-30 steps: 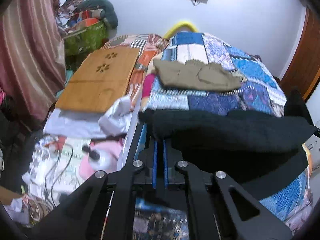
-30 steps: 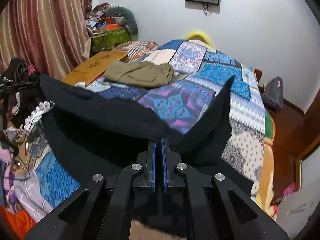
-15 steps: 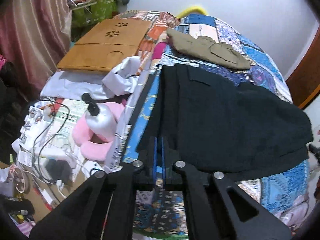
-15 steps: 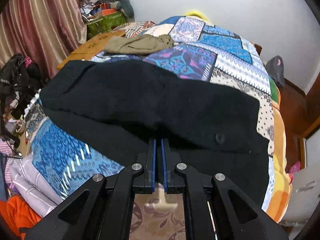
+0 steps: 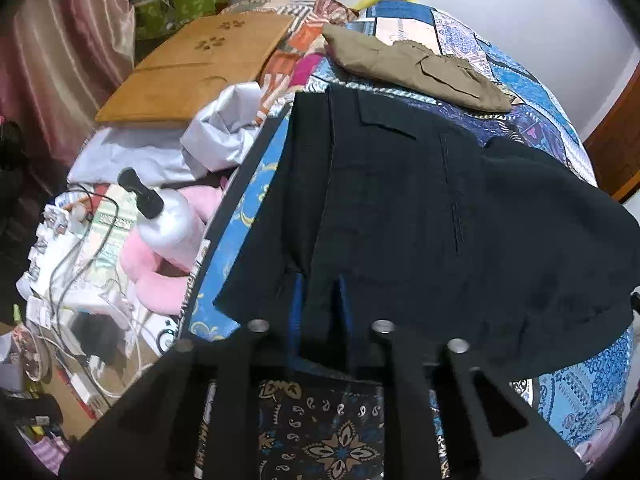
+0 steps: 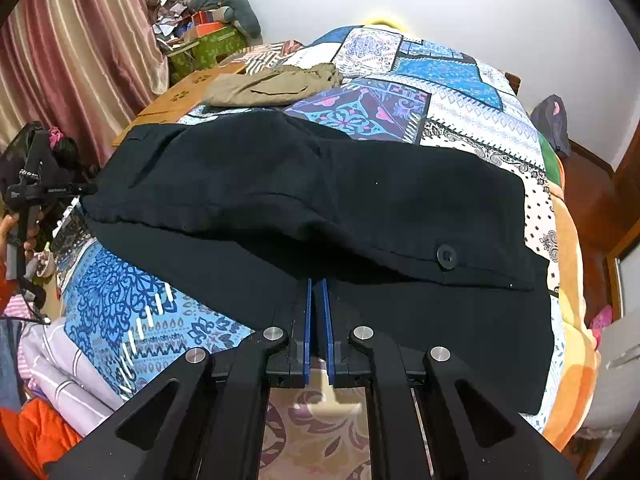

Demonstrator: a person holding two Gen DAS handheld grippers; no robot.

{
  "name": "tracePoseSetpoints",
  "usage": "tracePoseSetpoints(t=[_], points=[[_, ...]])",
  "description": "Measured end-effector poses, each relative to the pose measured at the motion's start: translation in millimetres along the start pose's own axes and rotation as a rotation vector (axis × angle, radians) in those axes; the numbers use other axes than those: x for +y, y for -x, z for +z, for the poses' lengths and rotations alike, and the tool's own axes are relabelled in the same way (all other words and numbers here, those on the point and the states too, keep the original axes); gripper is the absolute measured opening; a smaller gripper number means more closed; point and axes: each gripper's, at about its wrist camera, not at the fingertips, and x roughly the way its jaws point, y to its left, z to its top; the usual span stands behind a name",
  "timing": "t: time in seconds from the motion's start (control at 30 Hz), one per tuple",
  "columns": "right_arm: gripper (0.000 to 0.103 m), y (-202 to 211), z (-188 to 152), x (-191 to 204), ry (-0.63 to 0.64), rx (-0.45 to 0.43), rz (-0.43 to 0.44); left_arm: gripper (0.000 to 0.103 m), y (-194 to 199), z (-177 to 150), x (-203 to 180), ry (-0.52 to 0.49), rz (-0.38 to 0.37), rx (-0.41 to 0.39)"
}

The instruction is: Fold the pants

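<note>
Black pants [image 5: 440, 216] lie spread flat across the near edge of the patchwork bed [image 5: 556, 120], folded over on themselves, with a button [image 6: 447, 255] near their right end. My left gripper [image 5: 319, 280] stands at their left near corner. Its blue pads [image 5: 295, 312] have parted and black cloth still lies between them. My right gripper [image 6: 316, 284] is at the near edge of the pants [image 6: 320, 192], its blue pads slightly apart with cloth between their tips.
Folded khaki pants [image 5: 416, 66] lie further back on the bed, also seen in the right wrist view [image 6: 272, 84]. Left of the bed are a wooden lap table [image 5: 192, 68], a white pump bottle [image 5: 168, 220], a pink pillow and cables. A curtain [image 6: 80, 52] hangs at the left.
The pants were held up in the air, then brought down and laid flat on the bed. Both grippers have lowered to the bed's near edge, and the left jaws have opened.
</note>
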Motion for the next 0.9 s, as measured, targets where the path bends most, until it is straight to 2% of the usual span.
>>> tracePoseSetpoints(t=[0.2, 0.3, 0.4, 0.5, 0.6, 0.67, 0.77, 0.83, 0.9], points=[[0.005, 11, 8, 2, 0.007, -0.039, -0.002, 0.009, 36, 7, -1, -0.024, 0.044, -0.109], [0.005, 15, 10, 6, 0.027, -0.046, -0.007, 0.009, 47, 11, 5, -0.016, 0.043, -0.128], [0.005, 20, 8, 7, 0.034, -0.052, -0.018, 0.009, 40, 12, 16, 0.004, 0.069, -0.107], [0.005, 26, 6, -1, 0.016, -0.06, -0.035, 0.009, 17, 6, 27, 0.028, 0.061, -0.029], [0.005, 30, 3, -15, -0.024, -0.061, -0.059, 0.015, 7, -1, 23, 0.017, 0.093, -0.006], [0.005, 34, 1, -27, -0.058, -0.059, -0.085, 0.019, 14, 1, 18, 0.008, 0.129, -0.025], [0.013, 40, 0, -48, -0.104, -0.064, -0.129, 0.022, 31, 10, 10, -0.002, 0.174, -0.064], [0.02, 44, -1, -61, -0.132, -0.077, -0.157, 0.026, 42, 17, 3, -0.011, 0.186, -0.096], [0.02, 45, -1, -71, -0.154, -0.083, -0.167, 0.032, 53, 25, -6, -0.018, 0.175, -0.133]])
